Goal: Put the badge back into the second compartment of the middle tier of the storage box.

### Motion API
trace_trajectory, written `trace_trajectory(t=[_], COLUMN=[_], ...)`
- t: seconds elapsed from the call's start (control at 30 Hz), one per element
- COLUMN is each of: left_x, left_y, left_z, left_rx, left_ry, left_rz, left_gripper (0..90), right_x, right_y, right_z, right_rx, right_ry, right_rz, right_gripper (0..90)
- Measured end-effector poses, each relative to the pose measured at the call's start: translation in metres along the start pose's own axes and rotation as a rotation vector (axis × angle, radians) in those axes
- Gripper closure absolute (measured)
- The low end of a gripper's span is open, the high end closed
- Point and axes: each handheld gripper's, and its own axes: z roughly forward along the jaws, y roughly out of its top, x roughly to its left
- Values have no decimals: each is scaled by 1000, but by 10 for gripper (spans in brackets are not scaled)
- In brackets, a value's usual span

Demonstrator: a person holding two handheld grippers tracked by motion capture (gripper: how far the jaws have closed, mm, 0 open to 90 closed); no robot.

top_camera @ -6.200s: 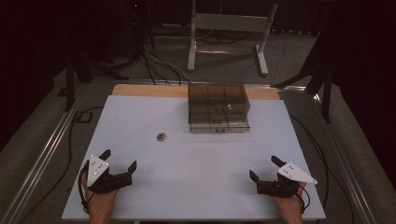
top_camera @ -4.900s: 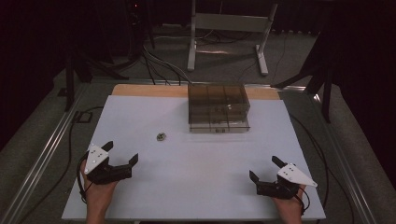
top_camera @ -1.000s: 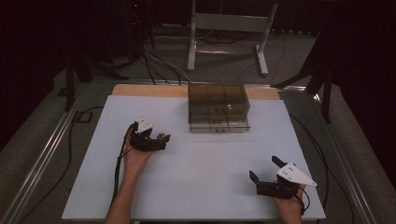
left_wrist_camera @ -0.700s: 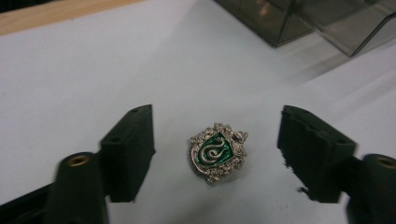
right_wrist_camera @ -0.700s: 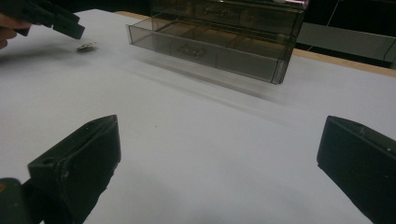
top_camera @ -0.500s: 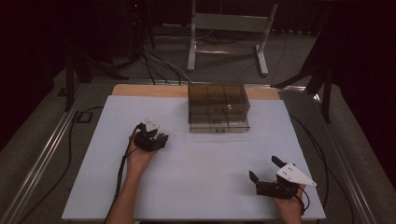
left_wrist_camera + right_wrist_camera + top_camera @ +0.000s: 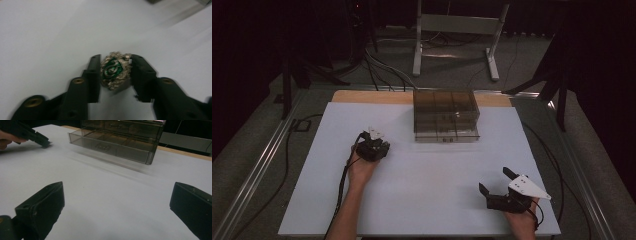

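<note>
On the white table (image 7: 422, 200), left of the drawer box (image 7: 445, 116), the left gripper (image 7: 115, 72) clamps a small ornate ring (image 7: 115, 70): light, hard, slippery, best pinched across its sides. The right gripper (image 7: 117, 205) gapes empty.

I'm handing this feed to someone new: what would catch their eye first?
A silver ring with a green stone, clamped between the jaws of the left gripper left of the table's middle. Next, the smoky clear drawer box at the far edge, its bottom drawer pulled out. The right gripper rests open near the front right corner.
</note>
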Motion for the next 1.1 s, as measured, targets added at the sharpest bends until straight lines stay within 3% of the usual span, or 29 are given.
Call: trace_trajectory(t=[0.2,0.37,0.77,1.1], left_x=[9,15,19,19], left_y=[2,2,1,2], left_z=[-10,-14,-11,-15], left_rx=[-41,-40,-17,-33], left_ry=[-7,7,26,21], left_rz=[-50,-66,-81,-100], left_gripper=[787,873,892,894], right_x=[0,1,1,0], right_y=[0,0,0,0], right_z=[0,1,2,1], right_rx=[2,6,9,6], right_ry=[4,7,9,4], right_rz=[-2,-5,-7,-4], right_gripper=[0,0,0,0])
